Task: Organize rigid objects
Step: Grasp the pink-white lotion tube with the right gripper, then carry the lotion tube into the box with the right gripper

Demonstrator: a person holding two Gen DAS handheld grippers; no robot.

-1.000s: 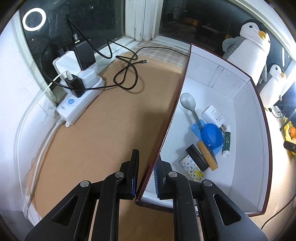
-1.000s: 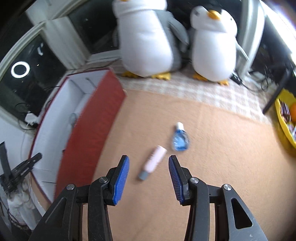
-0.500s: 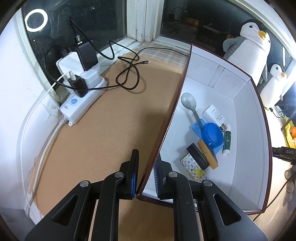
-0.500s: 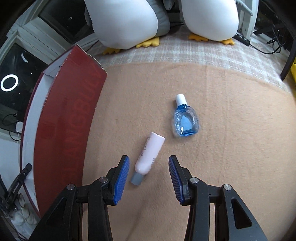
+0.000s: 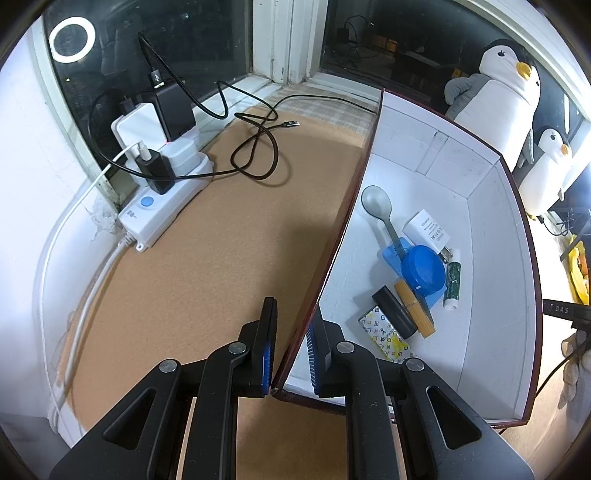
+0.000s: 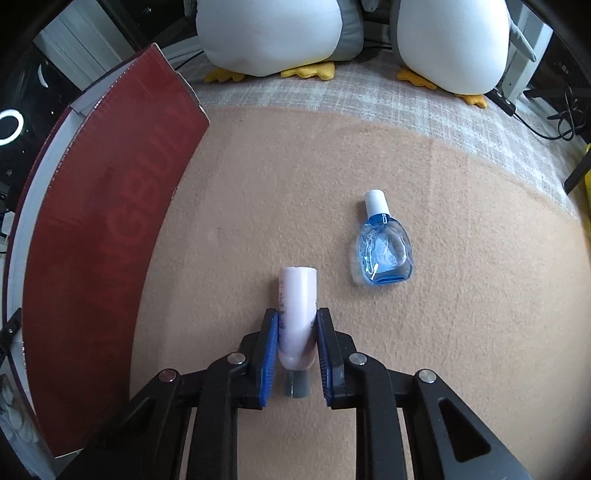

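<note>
My right gripper (image 6: 294,325) is shut on a pale pink tube (image 6: 297,310) with a grey cap, lying on the tan mat. A small blue bottle (image 6: 384,247) with a white cap lies just to its right. My left gripper (image 5: 291,332) is shut on the near left wall of a red box with a white inside (image 5: 343,229). In the box lie a grey spoon (image 5: 378,206), a white charger (image 5: 426,229), a blue round lid (image 5: 423,269), a black cylinder (image 5: 393,312) and other small items.
The box's red outer wall (image 6: 99,236) stands left of the tube. Two plush penguins (image 6: 273,33) sit at the back. A white power strip (image 5: 162,199) with chargers and black cables (image 5: 255,147) lies left of the box by the window.
My right gripper has moved down and forward over the pink tube and closed on it. The left gripper has kept its hold on the box wall.
</note>
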